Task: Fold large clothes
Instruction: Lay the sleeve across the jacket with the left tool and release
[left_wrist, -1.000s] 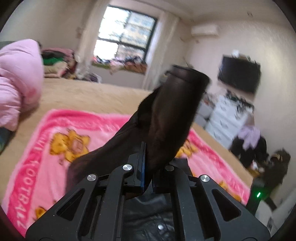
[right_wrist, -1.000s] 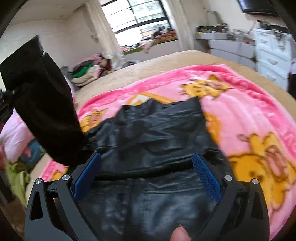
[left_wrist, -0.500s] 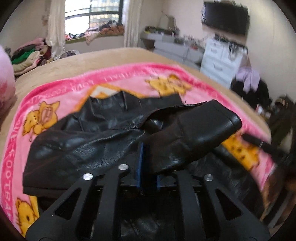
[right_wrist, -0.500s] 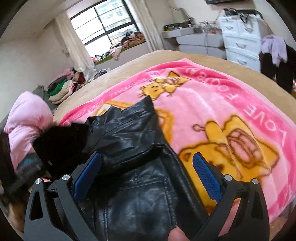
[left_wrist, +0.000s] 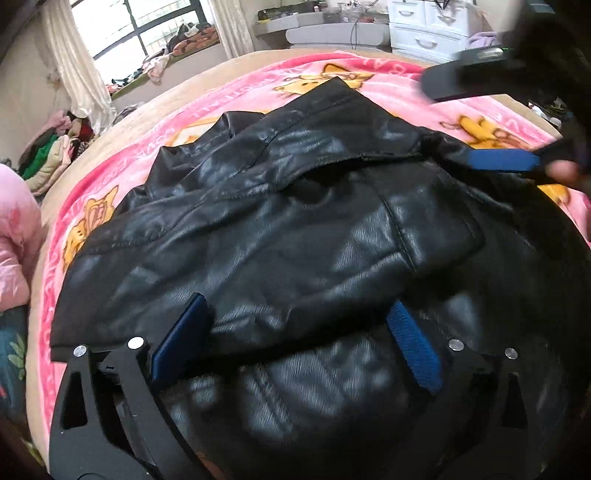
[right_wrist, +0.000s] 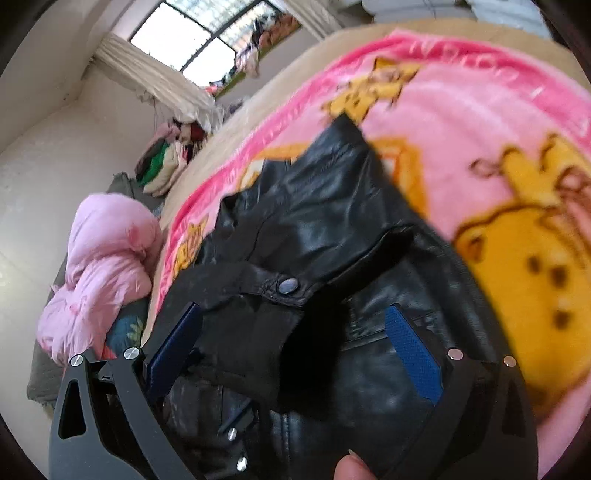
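A black leather jacket (left_wrist: 295, 229) lies on a pink cartoon blanket (left_wrist: 399, 77) on the bed, one sleeve folded across its body. My left gripper (left_wrist: 295, 332) is open just above the folded sleeve, holding nothing. In the right wrist view the jacket (right_wrist: 332, 206) fills the middle, and a sleeve cuff with a snap button (right_wrist: 288, 285) lies between the fingers of my right gripper (right_wrist: 295, 332), which is open. The right gripper's blue pad (left_wrist: 506, 160) shows at the jacket's right edge in the left wrist view.
A pink quilt (right_wrist: 99, 266) is bunched at the bed's left side. Piled clothes (left_wrist: 51, 155) sit by the curtained window (left_wrist: 147, 29). White drawers (left_wrist: 436, 26) stand behind the bed. The blanket (right_wrist: 480, 147) extends to the right of the jacket.
My left gripper carried the sleeve down across the jacket and opened, releasing it. My right gripper moved in low over the jacket, with the cuff now between its open fingers.
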